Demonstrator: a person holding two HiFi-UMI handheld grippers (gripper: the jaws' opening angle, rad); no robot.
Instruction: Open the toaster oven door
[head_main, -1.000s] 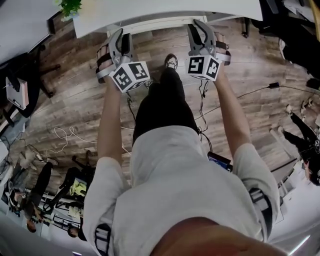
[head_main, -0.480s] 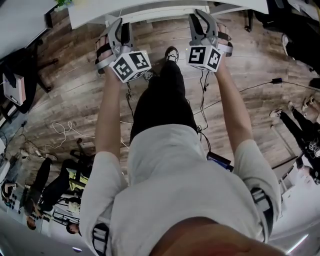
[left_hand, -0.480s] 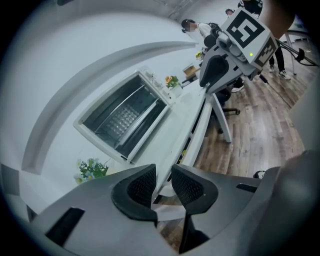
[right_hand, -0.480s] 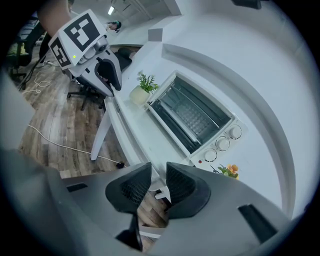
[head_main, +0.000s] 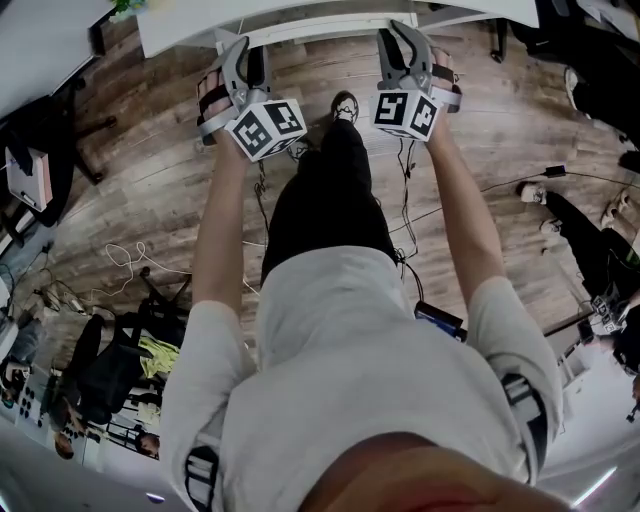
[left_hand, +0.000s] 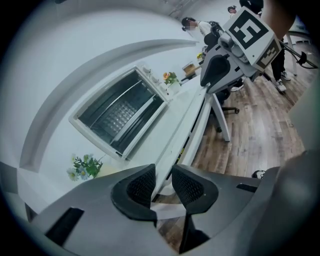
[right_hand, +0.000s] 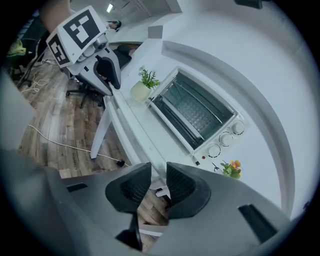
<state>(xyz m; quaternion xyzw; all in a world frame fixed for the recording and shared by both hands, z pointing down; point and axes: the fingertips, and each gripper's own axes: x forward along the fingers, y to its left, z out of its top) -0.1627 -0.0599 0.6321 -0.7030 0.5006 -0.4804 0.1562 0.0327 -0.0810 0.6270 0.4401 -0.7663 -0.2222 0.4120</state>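
Head view: the left gripper (head_main: 237, 50) and right gripper (head_main: 402, 38) hang over the floor, before the white surface (head_main: 300, 20).

Left gripper view: jaws narrowly apart and empty. The toaster oven (left_hand: 120, 117) stands well ahead on the surface, its door apparently closed.

Right gripper view: the same. The door has yet to be reached or opened.

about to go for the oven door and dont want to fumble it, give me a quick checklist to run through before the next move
1. Left gripper jaws apart, nothing between them: ok.
2. Right gripper jaws apart, nothing between them: ok.
3. Toaster oven door shut, front turned toward the person: ok.
4. A gripper at the door handle: not ok, both hang short of the oven, near the table edge.
5. Potted plant and flowers stand beside the oven, not in front of the door: ok.
6. Which edge the door hinges on: cannot tell.
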